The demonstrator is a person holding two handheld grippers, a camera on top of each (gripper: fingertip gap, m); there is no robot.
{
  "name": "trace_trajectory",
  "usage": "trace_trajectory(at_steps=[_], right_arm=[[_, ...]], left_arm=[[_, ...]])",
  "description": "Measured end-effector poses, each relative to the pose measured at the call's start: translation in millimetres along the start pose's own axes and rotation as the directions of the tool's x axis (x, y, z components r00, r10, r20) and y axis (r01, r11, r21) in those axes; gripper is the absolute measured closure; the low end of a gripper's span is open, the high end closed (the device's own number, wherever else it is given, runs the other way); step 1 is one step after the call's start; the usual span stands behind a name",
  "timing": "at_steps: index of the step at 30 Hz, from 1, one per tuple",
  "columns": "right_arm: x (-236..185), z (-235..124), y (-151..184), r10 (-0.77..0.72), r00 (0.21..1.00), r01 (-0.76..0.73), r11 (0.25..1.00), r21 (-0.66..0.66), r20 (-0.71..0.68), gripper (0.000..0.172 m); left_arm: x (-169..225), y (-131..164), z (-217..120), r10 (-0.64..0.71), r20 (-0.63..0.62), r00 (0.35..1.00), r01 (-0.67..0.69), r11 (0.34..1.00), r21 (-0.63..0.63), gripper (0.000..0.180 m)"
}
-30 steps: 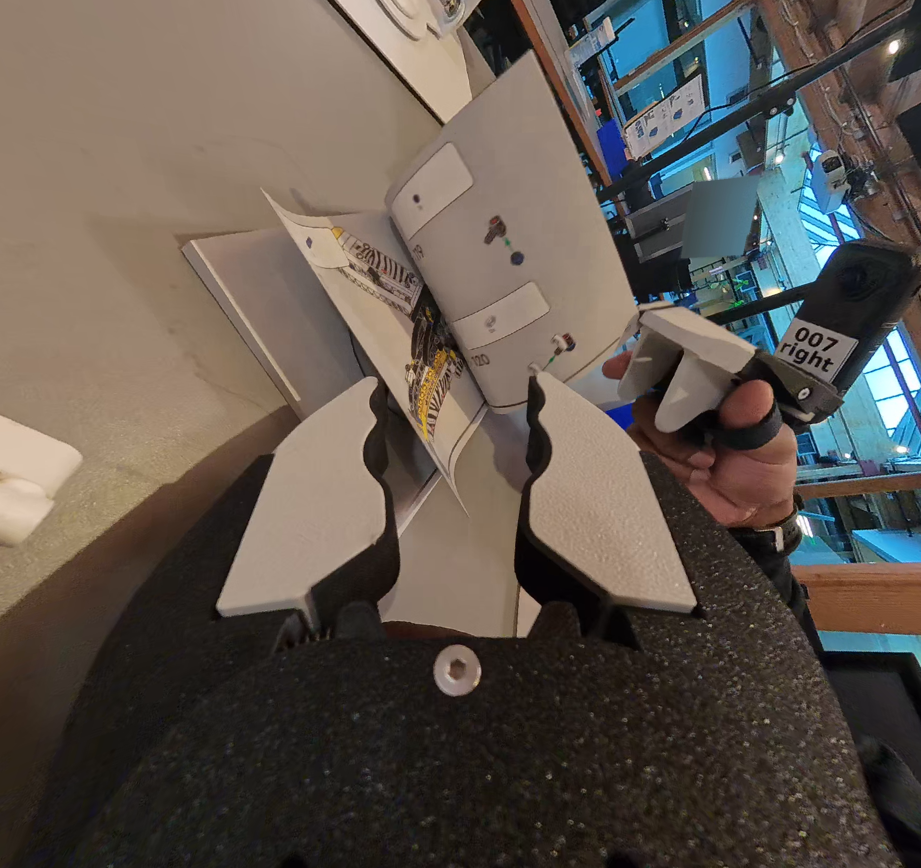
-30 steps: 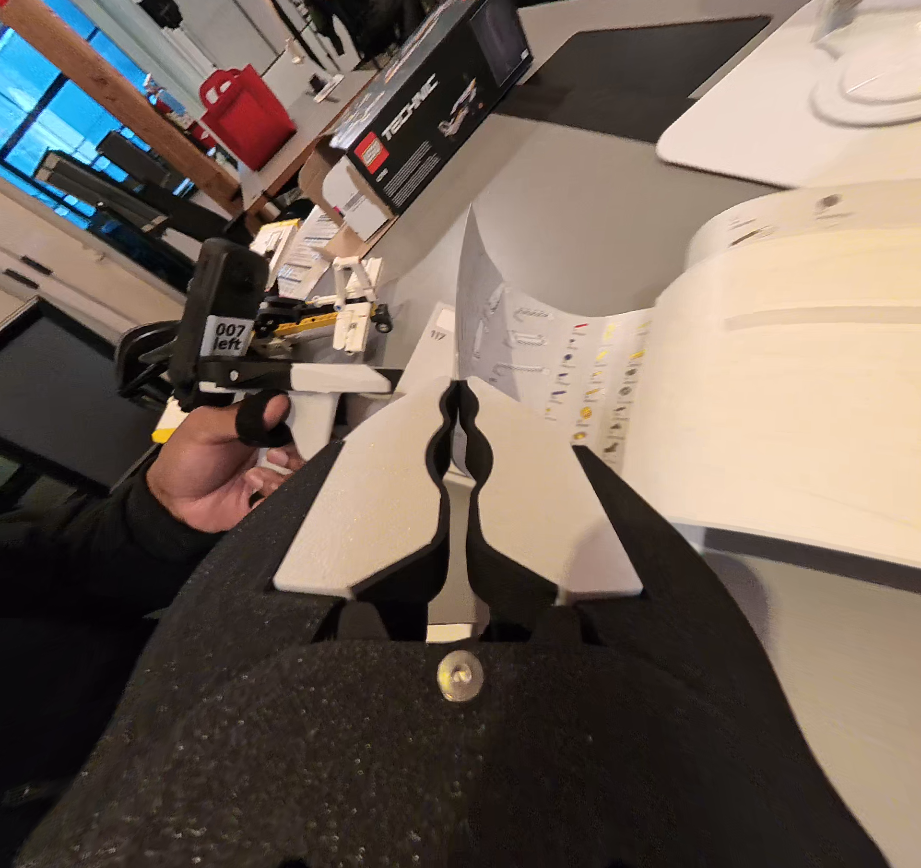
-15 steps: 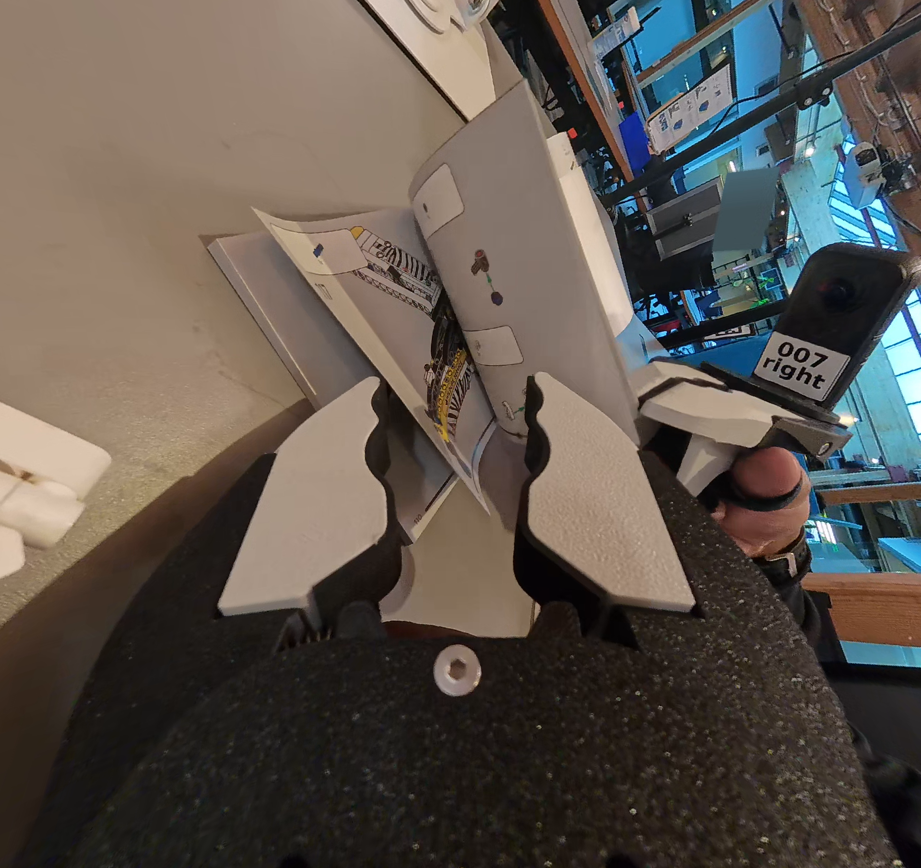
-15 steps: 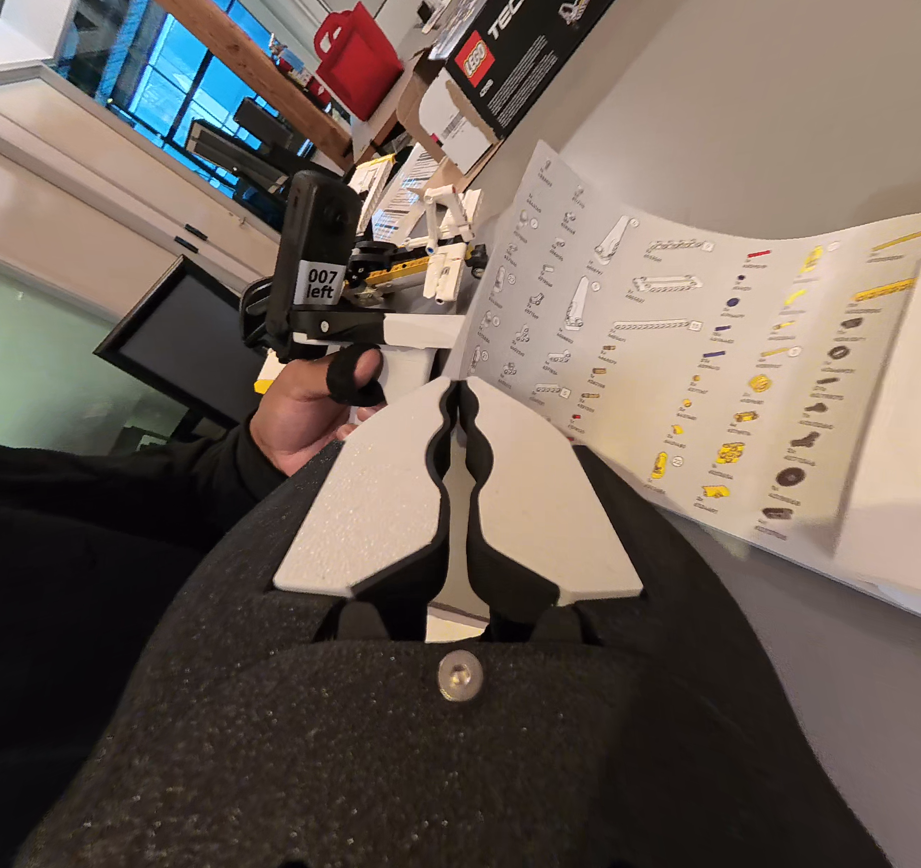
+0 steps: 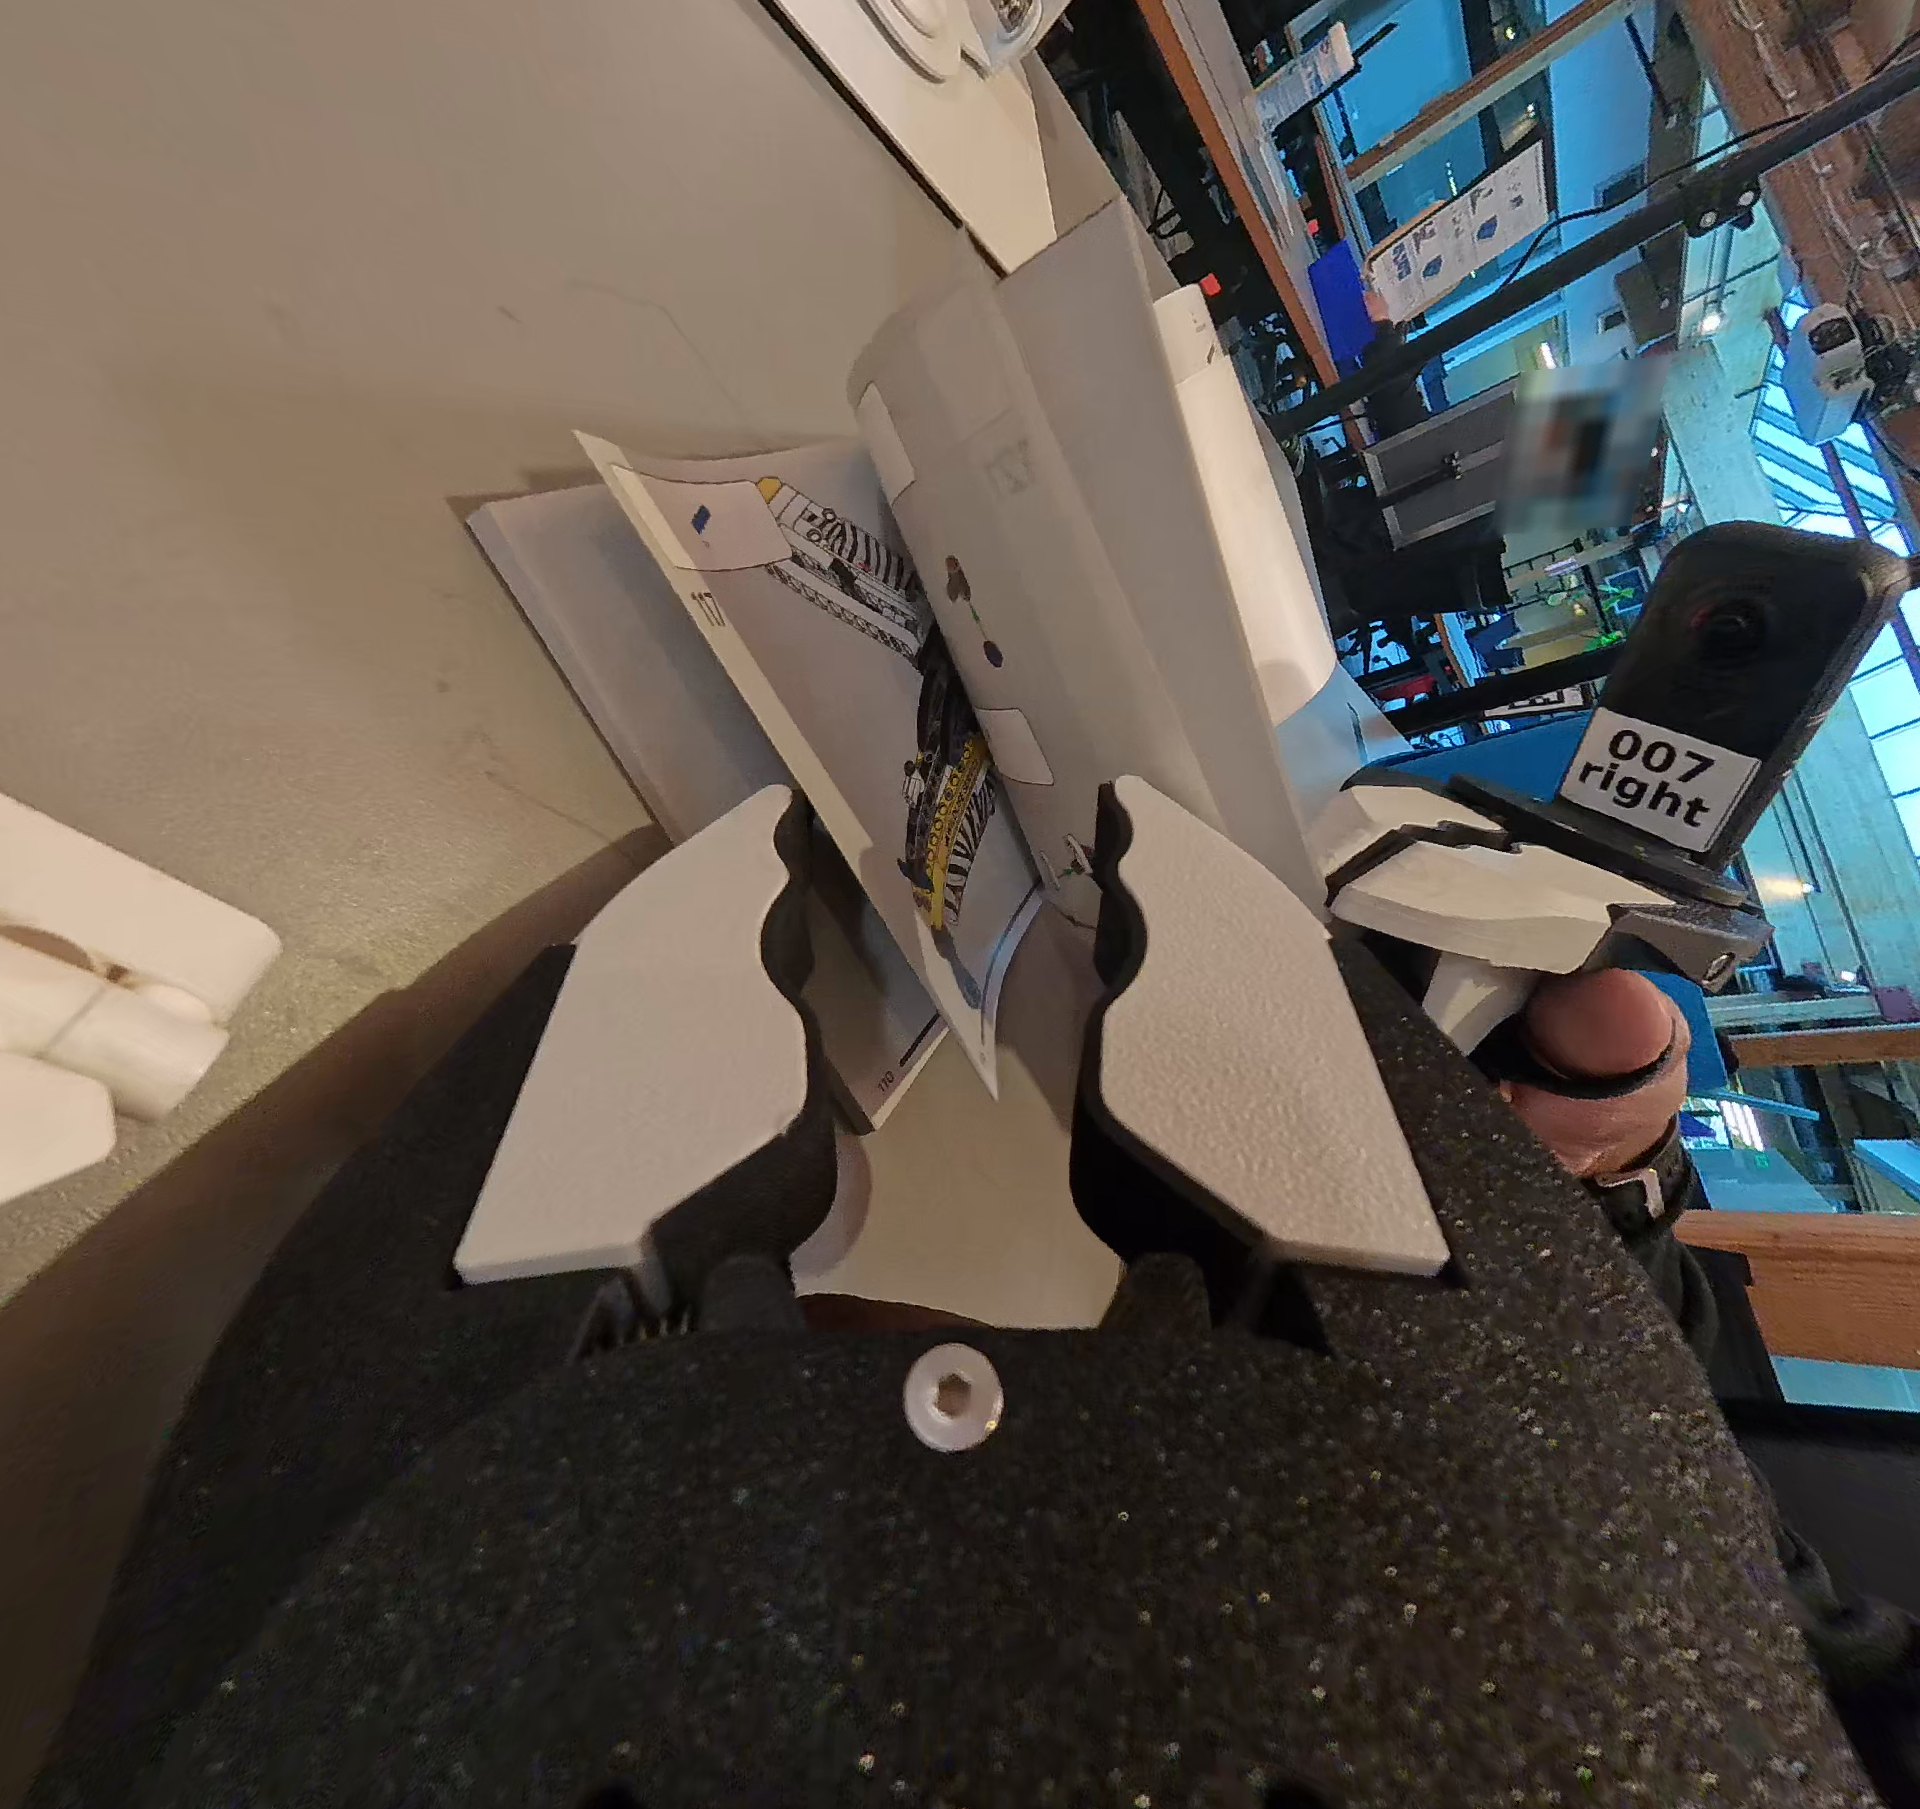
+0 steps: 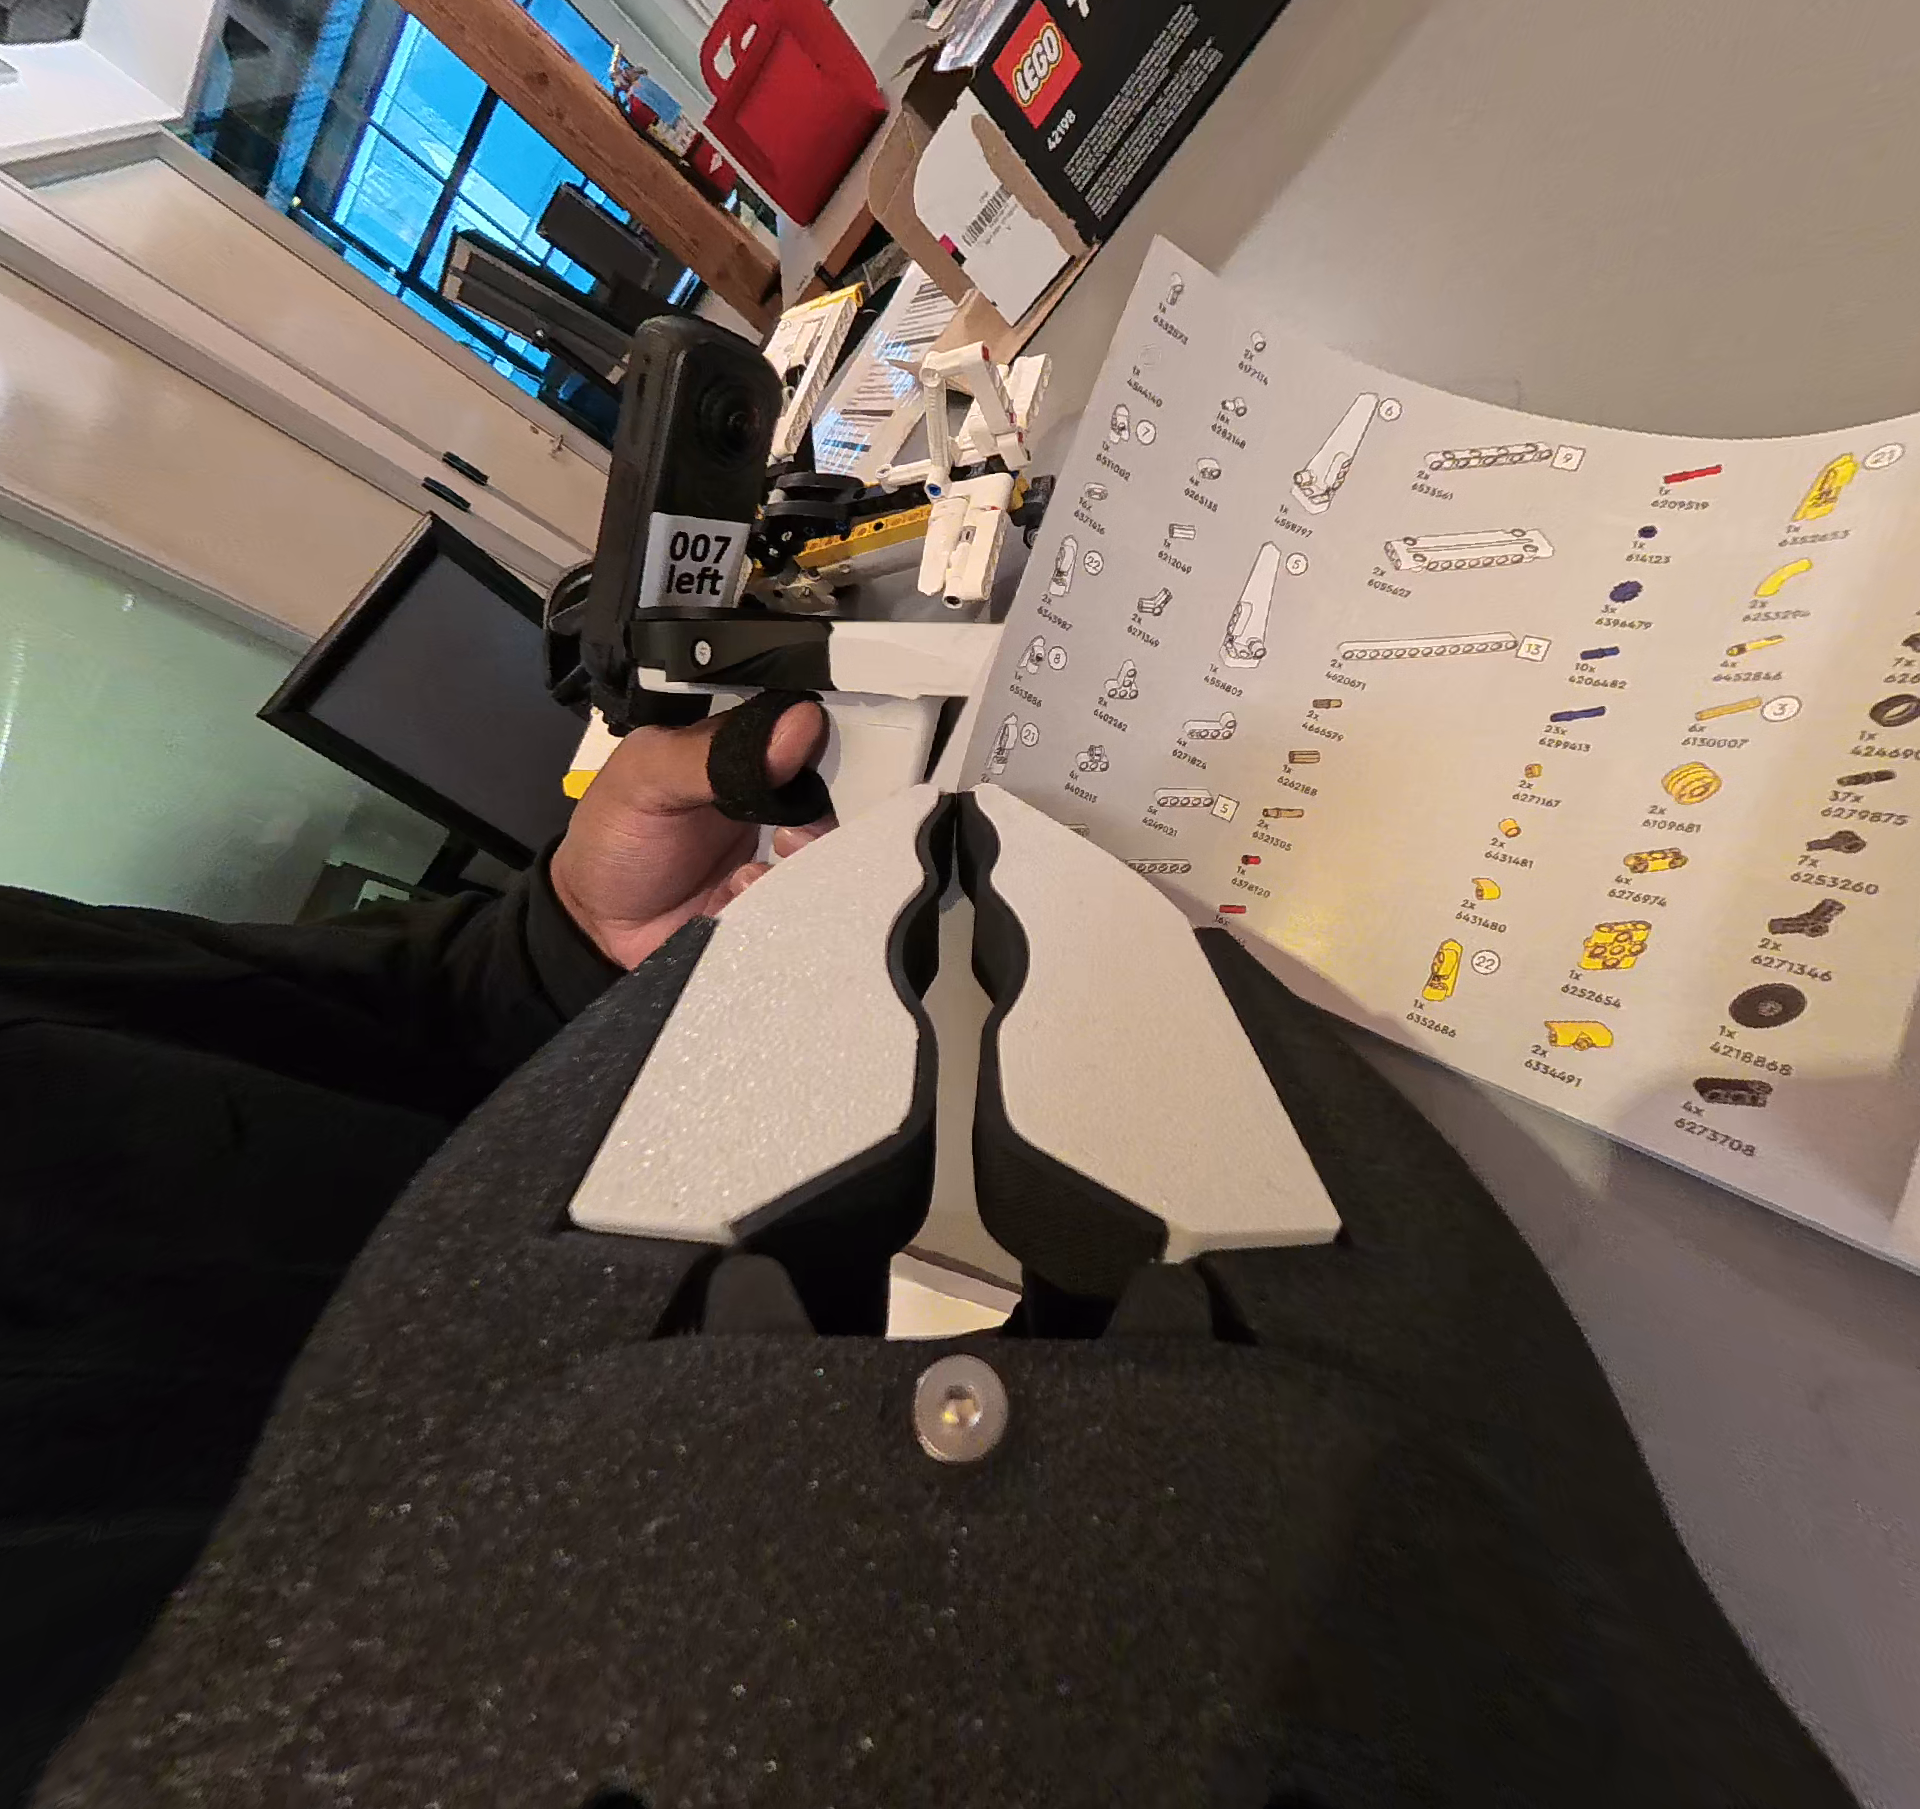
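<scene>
Left wrist view, lower left: white foam pieces (image 5: 94,990) on grey table (image 5: 312,201). Centre: left gripper (image 5: 940,814), jaws wide apart, gripping nothing; open instruction booklet (image 5: 831,679) stands fanned between and beyond fingertips, pads not pressing. Right edge: right gripper (image 5: 1455,886) in hand (image 5: 1590,1084), against lifted pages.

Right wrist view, centre left: hand (image 6: 665,824) on left gripper. Centre: right gripper (image 6: 956,803), jaws together at lower edge of curled parts page (image 6: 1507,720); page pinched or not, cannot tell. Top: black box (image 6: 1122,45), red bag (image 6: 790,97).
</scene>
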State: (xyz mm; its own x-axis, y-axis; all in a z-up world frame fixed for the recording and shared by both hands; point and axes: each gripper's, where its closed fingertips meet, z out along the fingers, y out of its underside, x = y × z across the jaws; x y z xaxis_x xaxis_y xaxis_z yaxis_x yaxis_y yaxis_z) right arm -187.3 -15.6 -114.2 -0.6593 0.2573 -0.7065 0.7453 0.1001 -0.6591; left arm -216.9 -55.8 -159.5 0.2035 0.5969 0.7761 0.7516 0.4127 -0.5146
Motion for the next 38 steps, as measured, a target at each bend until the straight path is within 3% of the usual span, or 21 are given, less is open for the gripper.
trace_trajectory(at_steps=[32,38], right_arm=[[-1.2,6.1,7.0,0.025,0.999,-0.024,1.0,-0.017,0.046,0.17],[4.2,6.3,3.0,-0.084,0.996,0.083,0.996,-0.01,-0.029,0.169]], left_arm=[[-3.1,0.5,-0.2,-0.004,0.011,1.0,0.004,1.0,-0.01,0.127],[-3.2,0.7,-0.1,-0.004,0.012,1.0,0.004,1.0,-0.011,0.127]])
